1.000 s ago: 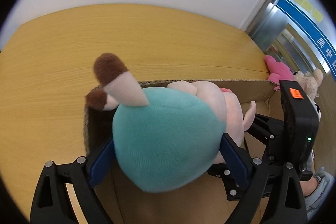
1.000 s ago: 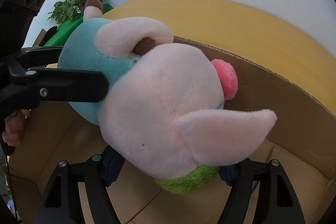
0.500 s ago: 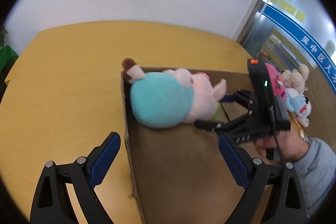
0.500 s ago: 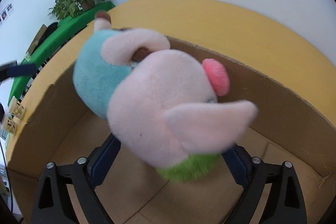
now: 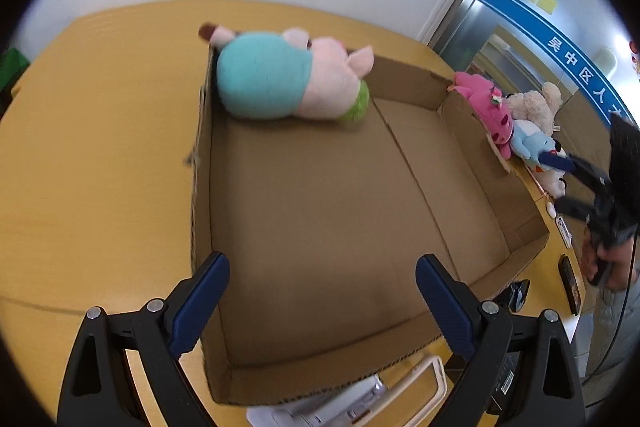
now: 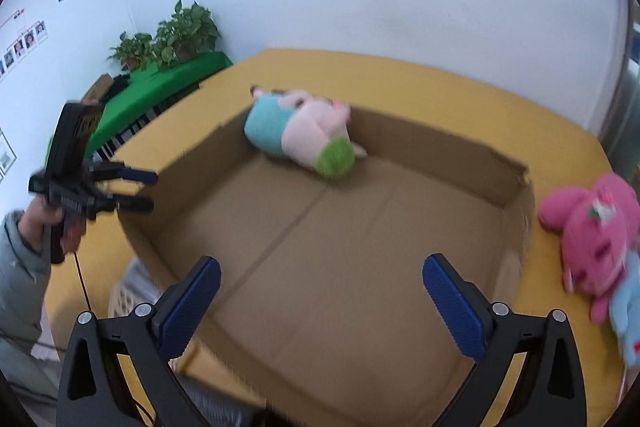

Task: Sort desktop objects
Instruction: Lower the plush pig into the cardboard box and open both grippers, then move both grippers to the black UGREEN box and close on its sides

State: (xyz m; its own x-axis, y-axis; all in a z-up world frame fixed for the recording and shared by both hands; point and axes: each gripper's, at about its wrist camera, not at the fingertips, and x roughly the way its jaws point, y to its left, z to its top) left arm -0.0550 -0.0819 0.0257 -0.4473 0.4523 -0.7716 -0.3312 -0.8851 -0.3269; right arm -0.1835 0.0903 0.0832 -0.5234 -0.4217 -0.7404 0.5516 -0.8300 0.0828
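A pink pig plush with a teal body [image 5: 280, 79] lies in the far left corner of an open cardboard box [image 5: 492, 227]; it also shows in the right wrist view [image 6: 304, 135], inside the same box [image 6: 440, 151]. My left gripper [image 5: 322, 287] is open and empty above the box's near end. My right gripper [image 6: 320, 291] is open and empty over the box's near side. The right gripper appears at the right edge of the left wrist view [image 5: 576, 183]; the left gripper appears at the left of the right wrist view [image 6: 140, 191].
A pile of plush toys lies on the yellow table to the right of the box: a pink one [image 5: 488, 103] [image 6: 592, 227], a blue one [image 5: 532, 143], a cream one [image 5: 536, 103]. A white basket [image 5: 360, 399] sits below the box's near edge. Small dark items [image 5: 568, 283] lie at right.
Both grippers let go of the pig plush and pulled back from it. The plush now lies in the box's far corner. Both jaws stand wide open.
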